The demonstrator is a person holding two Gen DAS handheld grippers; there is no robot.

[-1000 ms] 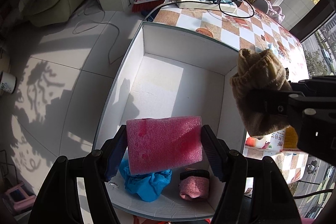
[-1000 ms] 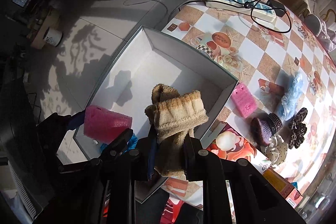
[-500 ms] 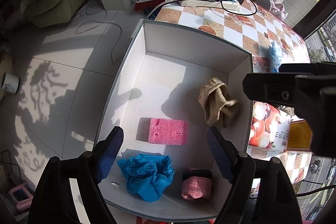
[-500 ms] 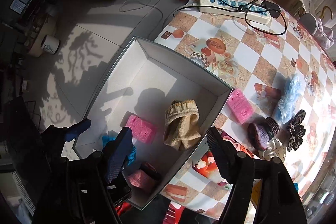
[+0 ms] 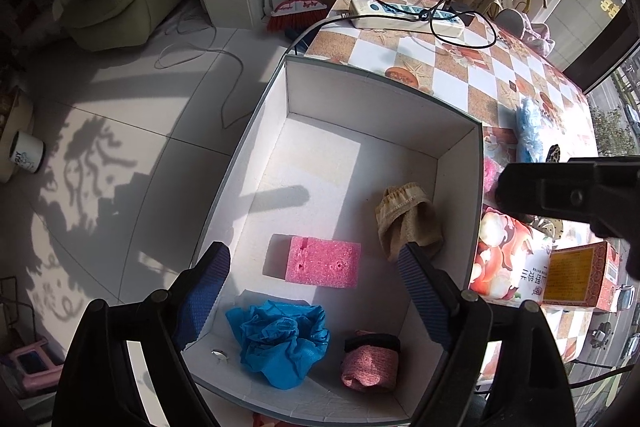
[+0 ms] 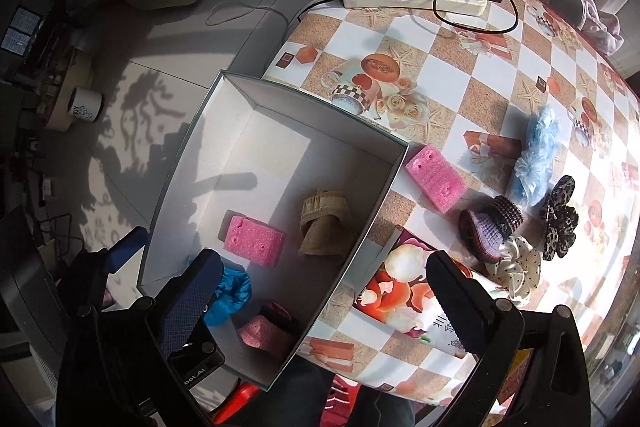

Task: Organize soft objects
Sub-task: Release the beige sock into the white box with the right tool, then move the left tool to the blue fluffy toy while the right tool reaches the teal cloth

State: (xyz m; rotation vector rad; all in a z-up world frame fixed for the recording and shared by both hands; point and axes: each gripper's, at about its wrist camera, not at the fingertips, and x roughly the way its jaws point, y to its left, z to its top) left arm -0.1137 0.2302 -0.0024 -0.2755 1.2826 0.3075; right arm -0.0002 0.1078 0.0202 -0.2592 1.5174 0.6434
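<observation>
Dropped tan sock (image 6: 323, 225) in box (image 6: 280, 93), below opening right gripper (image 6: 320, 303).

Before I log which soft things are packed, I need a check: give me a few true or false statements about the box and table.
1. A pink sponge lies in the box. True.
2. The tan sock lies on the table. False: it lies in the box.
3. A second pink sponge lies on the table. True.
4. The right gripper holds the sock. False: its jaws are opening, nothing between them.
5. The blue bag is in the box. True.
</observation>
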